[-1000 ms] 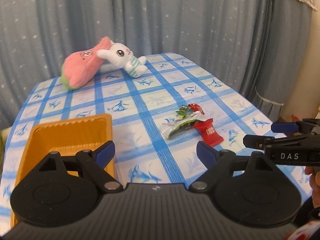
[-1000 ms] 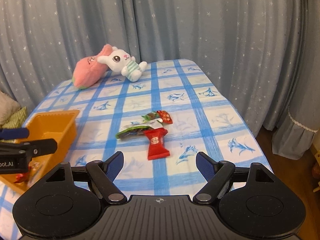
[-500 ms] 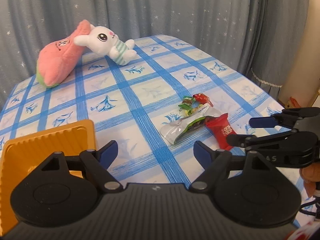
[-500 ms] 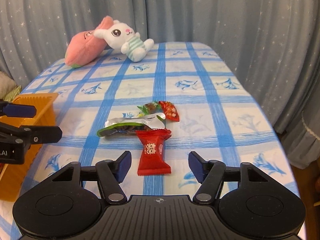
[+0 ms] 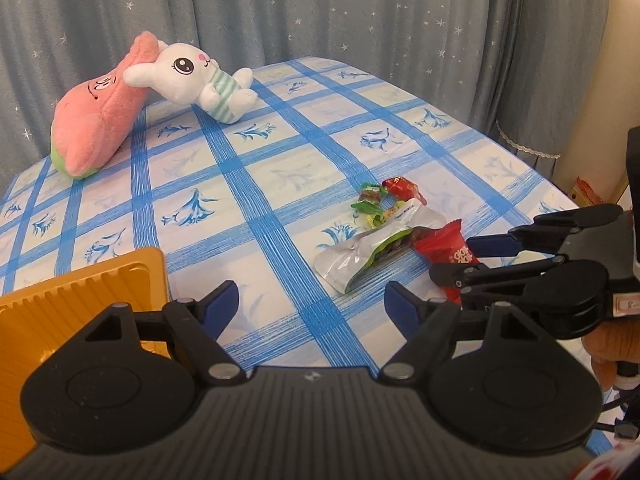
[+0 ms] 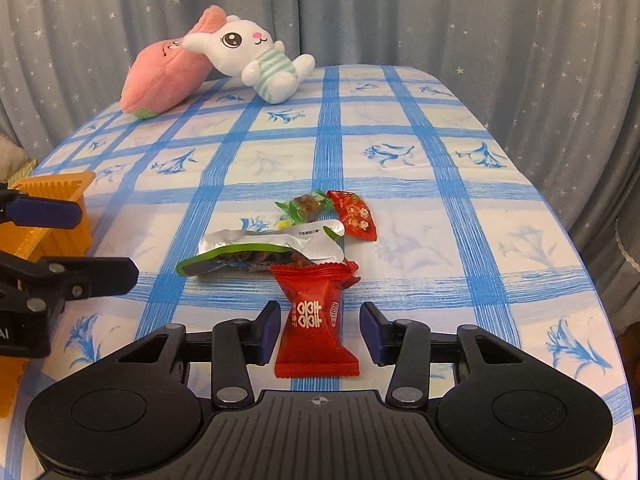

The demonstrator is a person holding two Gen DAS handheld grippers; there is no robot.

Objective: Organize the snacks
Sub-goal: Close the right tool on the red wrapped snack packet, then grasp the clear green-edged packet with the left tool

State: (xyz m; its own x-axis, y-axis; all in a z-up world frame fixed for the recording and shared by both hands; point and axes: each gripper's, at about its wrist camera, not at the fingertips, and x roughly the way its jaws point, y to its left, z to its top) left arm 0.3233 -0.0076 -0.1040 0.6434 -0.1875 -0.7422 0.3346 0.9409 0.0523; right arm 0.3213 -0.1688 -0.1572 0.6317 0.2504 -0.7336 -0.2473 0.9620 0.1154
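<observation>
A red snack packet [image 6: 316, 320] lies on the blue-checked tablecloth [image 6: 400, 184]. It sits between the pads of my right gripper [image 6: 320, 332], whose jaws are closing with a small gap left on each side. Touching its far end is a silver-green pouch [image 6: 260, 252], with a small green candy [image 6: 304, 204] and a small red packet [image 6: 356, 216] behind. My left gripper [image 5: 312, 300] hovers over bare cloth, jaws closing slightly and nothing between them. The orange tray [image 5: 80, 300] is at its lower left. In the left wrist view my right gripper [image 5: 456, 260] straddles the red packet [image 5: 460, 248].
A pink plush [image 5: 96, 120] and a white bunny plush [image 5: 196, 76] lie at the table's far side against the grey-blue curtain [image 5: 360, 8]. The table drops off at the right edge. A hand [image 5: 612, 344] holds the right gripper.
Both grippers came forward and down toward the snacks. The right jaws narrowed around the red packet. The orange tray slid toward the lower left of the left wrist view.
</observation>
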